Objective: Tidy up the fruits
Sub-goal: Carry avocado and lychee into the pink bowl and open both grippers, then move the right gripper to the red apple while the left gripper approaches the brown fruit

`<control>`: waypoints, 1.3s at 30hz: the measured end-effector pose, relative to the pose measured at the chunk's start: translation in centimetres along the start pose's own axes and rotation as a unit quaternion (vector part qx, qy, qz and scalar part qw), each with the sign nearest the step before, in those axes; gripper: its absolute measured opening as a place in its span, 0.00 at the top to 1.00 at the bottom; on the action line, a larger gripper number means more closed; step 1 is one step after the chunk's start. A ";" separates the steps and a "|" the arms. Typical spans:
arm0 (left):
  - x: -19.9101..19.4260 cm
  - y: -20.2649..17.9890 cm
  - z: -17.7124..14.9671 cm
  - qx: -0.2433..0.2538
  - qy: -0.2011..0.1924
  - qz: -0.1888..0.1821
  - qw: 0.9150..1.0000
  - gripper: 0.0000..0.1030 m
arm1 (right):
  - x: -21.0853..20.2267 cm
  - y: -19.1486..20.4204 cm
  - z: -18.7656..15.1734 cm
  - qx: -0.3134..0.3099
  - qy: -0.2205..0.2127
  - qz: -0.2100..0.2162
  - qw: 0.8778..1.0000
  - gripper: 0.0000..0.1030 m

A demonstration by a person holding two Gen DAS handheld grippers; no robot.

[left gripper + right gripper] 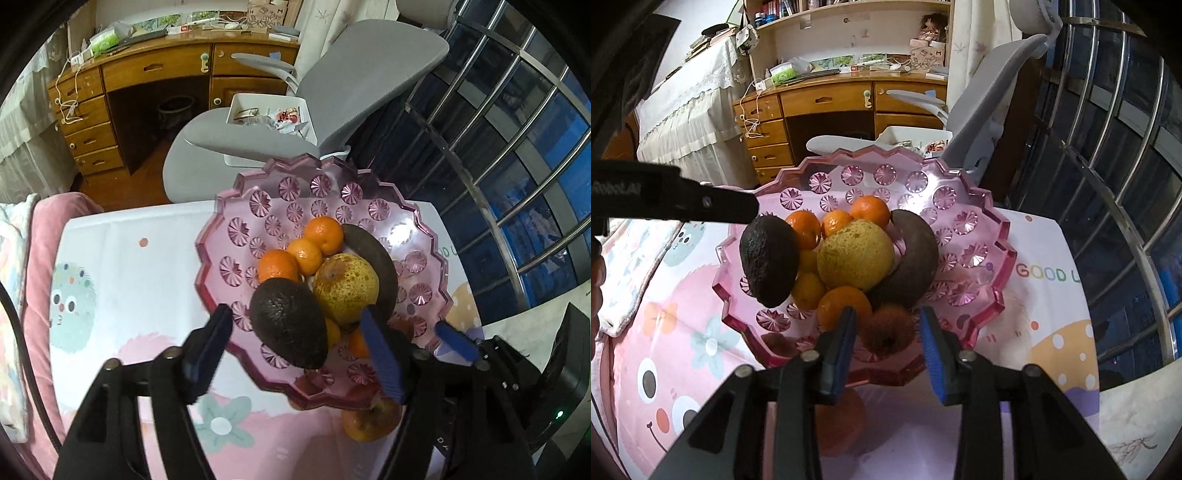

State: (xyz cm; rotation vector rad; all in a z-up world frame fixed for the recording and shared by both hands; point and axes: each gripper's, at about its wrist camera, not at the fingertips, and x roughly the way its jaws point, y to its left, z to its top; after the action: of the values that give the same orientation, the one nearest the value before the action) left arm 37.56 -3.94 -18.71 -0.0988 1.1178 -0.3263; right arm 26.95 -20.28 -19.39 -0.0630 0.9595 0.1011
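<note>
Two grippers hover at the pink bowl's (975,332) near rim, fruit heaped inside.
Left gripper (299,343): fingers apart, straddling the avocado (288,325) without pinching; right gripper (888,341): fingers apart, flanking a reddish-brown fruit (886,330) at lower centre.
</note>
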 end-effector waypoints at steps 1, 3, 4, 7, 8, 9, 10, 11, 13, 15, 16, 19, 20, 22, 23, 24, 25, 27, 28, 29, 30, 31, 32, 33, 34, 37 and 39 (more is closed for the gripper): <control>-0.2 0.1 -0.1 0.002 0.001 0.001 1.000 0.28 | -0.2 0.0 0.0 0.002 -0.002 0.001 1.000 0.54; -0.5 0.5 -0.5 0.003 0.005 0.003 1.000 0.28 | -0.9 -0.1 -0.2 0.007 -0.011 0.000 1.000 0.49; -0.7 0.7 -0.8 0.003 0.007 0.003 1.000 0.28 | -1.3 0.0 -0.3 0.010 -0.016 -0.001 1.000 0.48; -1.4 1.6 -2.0 0.002 0.010 0.005 1.000 0.28 | -2.2 0.0 -0.9 0.019 -0.027 0.003 0.999 0.47; -1.5 2.0 -2.5 0.003 0.008 0.002 1.000 0.28 | -2.6 -0.1 -1.2 0.025 -0.028 0.005 0.999 0.46; -1.7 2.4 -3.1 0.004 0.009 -0.003 1.000 0.28 | -2.9 0.0 -1.5 0.029 -0.030 0.006 0.999 0.45; -1.6 2.7 -3.6 0.003 0.012 -0.005 1.000 0.28 | -3.3 0.0 -2.1 0.034 -0.034 0.009 0.999 0.45; -1.6 3.1 -4.2 0.001 0.017 -0.008 1.000 0.28 | -3.5 -0.1 -2.4 0.038 -0.036 0.011 0.999 0.42; -1.4 3.5 -5.3 -0.003 0.027 -0.015 1.000 0.28 | -4.2 0.2 -3.3 0.043 -0.042 0.016 0.998 0.38; -1.0 3.9 -6.4 -0.005 0.038 -0.020 0.999 0.28 | -4.8 0.5 -4.3 0.047 -0.047 0.020 0.998 0.37; -0.7 4.0 -6.8 -0.004 0.044 -0.022 0.999 0.28 | -5.0 0.6 -4.7 0.049 -0.047 0.022 0.997 0.37; 0.3 4.1 -8.0 -0.003 0.064 -0.025 0.998 0.28 | -5.3 1.1 -6.0 0.056 -0.044 0.021 0.997 0.35; 0.8 4.2 -8.4 -0.003 0.071 -0.028 0.997 0.28 | -5.3 1.3 -6.4 0.057 -0.044 0.019 0.997 0.34; 1.7 4.0 -8.9 0.001 0.083 -0.032 0.996 0.28 | -5.2 1.6 -6.9 0.058 -0.042 0.019 0.997 0.33; 2.2 4.0 -9.2 0.004 0.087 -0.033 0.996 0.28 | -5.0 1.8 -7.3 0.059 -0.039 0.021 0.997 0.33; 2.7 3.8 -9.3 0.008 0.091 -0.034 0.995 0.28 | -4.8 2.0 -7.6 0.059 -0.037 0.024 0.997 0.33; 3.1 3.7 -9.4 0.010 0.092 -0.036 0.995 0.28 | -4.5 2.2 -8.0 0.059 -0.033 0.028 0.997 0.33; 3.9 3.4 -9.6 0.013 0.096 -0.040 0.995 0.28 | -4.0 2.5 -8.6 0.057 -0.028 0.028 0.998 0.33; 4.4 3.3 -9.6 0.013 0.097 -0.044 0.994 0.28 | -3.6 2.7 -8.8 0.055 -0.022 0.027 0.998 0.33; 4.7 3.1 -9.7 0.013 0.096 -0.047 0.994 0.28 | -3.4 2.8 -9.0 0.052 -0.019 0.025 0.998 0.33; 5.1 3.0 -9.7 0.013 0.095 -0.049 0.994 0.28 | -3.1 3.0 -9.2 0.049 -0.016 0.022 0.998 0.33; 5.5 2.9 -9.6 0.013 0.095 -0.049 0.994 0.28 | -2.8 3.1 -9.3 0.045 -0.014 0.019 0.999 0.33; 5.8 2.7 -9.6 0.012 0.096 -0.049 0.994 0.28 | -2.5 3.3 -9.4 0.042 -0.013 0.017 0.999 0.33; 6.1 2.7 -9.6 0.010 0.096 -0.049 0.994 0.28 | -2.3 3.4 -9.5 0.039 -0.013 0.018 0.999 0.33; 6.4 2.8 -9.6 0.008 0.097 -0.052 0.994 0.28 | -2.1 3.5 -9.6 0.037 -0.012 0.021 0.999 0.33; 7.0 2.8 -9.6 0.004 0.098 -0.048 0.994 0.30 | -1.2 3.8 -9.7 0.030 -0.007 0.016 0.999 0.33; 7.3 2.7 -9.6 0.001 0.097 -0.051 0.994 0.30 | -0.7 4.1 -9.7 0.024 -0.005 0.012 1.000 0.33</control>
State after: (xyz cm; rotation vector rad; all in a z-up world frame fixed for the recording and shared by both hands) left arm 32.48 -2.76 -29.89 -0.1246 1.3081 -0.4347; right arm 18.18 -17.22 -24.40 -0.0072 0.9517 0.1006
